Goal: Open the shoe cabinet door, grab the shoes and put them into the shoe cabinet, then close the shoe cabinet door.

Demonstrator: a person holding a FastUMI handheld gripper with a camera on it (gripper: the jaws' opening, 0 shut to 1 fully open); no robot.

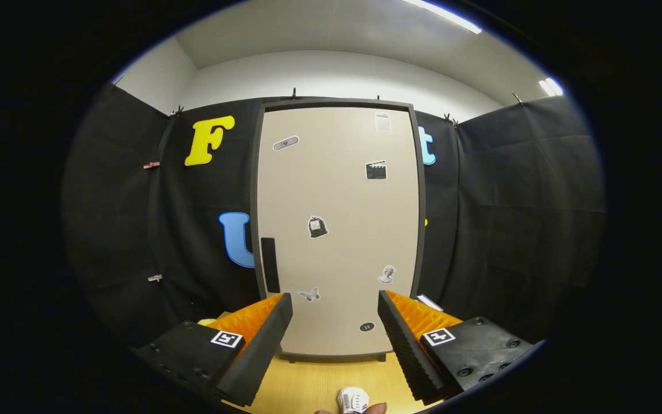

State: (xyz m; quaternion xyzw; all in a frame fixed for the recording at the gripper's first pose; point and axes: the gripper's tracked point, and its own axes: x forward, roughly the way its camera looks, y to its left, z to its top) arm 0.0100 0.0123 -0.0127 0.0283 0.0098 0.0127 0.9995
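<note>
Progress: nothing appeared done yet; the shoe cabinet door (337, 230) stood shut, so opening it, loading the shoes and closing it all remained.
Tool: the tool (335, 322) was spread wide with nothing between its fingers, aimed straight at the cabinet.
Cabinet: the shoe cabinet (417, 201) stood upright on the wooden surface (308, 385), beyond the fingers, its door decorated with small stickers.
Handle: a dark vertical handle (269, 265) sat low on the door, just above and ahead of the left finger.
Shoe: a small white shoe (352, 399) lay on the surface between the fingers, close under the tool, with a fingertip (374, 409) touching it.
</note>
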